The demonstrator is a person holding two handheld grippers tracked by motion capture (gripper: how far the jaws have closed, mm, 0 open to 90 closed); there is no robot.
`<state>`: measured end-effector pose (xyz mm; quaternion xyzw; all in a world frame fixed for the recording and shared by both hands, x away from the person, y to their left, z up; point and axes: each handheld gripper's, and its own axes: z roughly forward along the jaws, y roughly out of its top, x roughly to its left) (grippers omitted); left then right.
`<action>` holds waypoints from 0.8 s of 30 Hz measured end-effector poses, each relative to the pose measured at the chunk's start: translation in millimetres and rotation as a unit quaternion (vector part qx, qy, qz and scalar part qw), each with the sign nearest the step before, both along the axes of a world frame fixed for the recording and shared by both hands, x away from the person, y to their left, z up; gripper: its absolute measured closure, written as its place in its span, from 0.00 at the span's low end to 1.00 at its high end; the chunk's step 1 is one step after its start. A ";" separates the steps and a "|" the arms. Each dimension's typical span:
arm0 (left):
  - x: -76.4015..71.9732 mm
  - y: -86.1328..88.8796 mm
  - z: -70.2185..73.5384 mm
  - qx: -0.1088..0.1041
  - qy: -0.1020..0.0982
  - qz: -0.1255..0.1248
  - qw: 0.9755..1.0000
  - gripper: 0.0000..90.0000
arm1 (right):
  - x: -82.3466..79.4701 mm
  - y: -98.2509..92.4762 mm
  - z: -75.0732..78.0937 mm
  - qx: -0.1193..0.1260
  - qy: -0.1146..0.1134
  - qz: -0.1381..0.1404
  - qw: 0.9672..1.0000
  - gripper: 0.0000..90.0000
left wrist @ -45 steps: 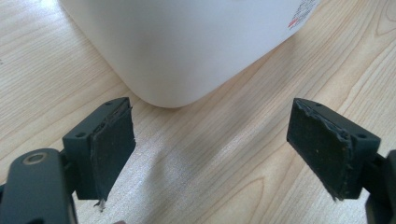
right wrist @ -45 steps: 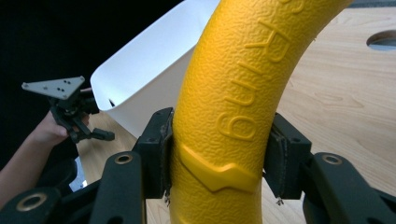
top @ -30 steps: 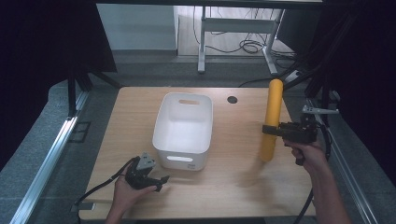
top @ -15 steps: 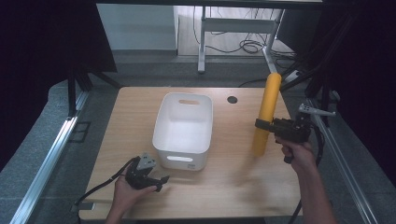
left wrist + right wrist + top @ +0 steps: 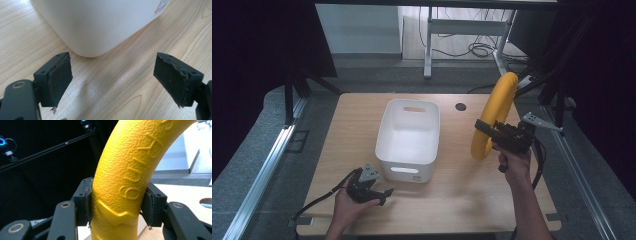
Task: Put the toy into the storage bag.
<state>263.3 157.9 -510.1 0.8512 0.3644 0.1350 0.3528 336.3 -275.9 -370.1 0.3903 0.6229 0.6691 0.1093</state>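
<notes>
The right hand-held gripper (image 5: 486,128) squeezes a long yellow foam ring (image 5: 493,114) by its middle. The ring stands up in the air, above the counter (image 5: 462,195), right of the white bin (image 5: 409,136). The left hand-held gripper (image 5: 382,192) sits wide open beside the bin, holding nothing.
</notes>
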 end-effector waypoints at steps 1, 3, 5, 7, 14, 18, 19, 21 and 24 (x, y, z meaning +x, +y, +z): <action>0.0 0.0 0.0 0.000 0.000 0.000 1.000 0.17 | 0.0 0.0 0.0 0.000 0.000 0.000 1.000 0.55; 0.3 -0.5 -0.7 0.000 0.001 -0.002 1.000 0.17 | -1.8 9.1 1.3 0.002 -0.010 -0.009 1.000 0.55; 0.2 -0.5 -0.5 0.000 0.001 -0.001 1.000 0.17 | -2.9 15.6 2.0 0.004 -0.017 -0.014 1.000 0.55; 0.2 -0.4 -0.4 0.000 0.001 -0.001 1.000 0.17 | -3.6 18.8 2.5 0.004 -0.021 -0.018 1.000 0.55; 0.3 -0.8 -1.0 0.000 0.002 -0.002 1.000 0.17 | -7.0 41.1 7.6 0.010 -0.044 -0.032 0.998 0.55; 0.5 -0.4 -0.9 0.002 0.002 -0.003 1.000 0.17 | -7.5 50.6 10.2 0.014 -0.050 -0.034 0.998 0.55; 0.5 -0.4 -0.9 0.002 0.002 -0.003 1.000 0.17 | -7.5 52.7 10.8 0.017 -0.050 -0.035 0.998 0.54; 0.4 -0.8 -1.3 0.000 0.002 -0.003 1.000 0.17 | -7.7 56.7 11.9 0.021 -0.051 -0.037 0.998 0.54; 0.5 -0.8 -1.2 0.000 0.003 -0.003 1.000 0.17 | -7.7 60.0 12.7 0.025 -0.054 -0.038 0.998 0.54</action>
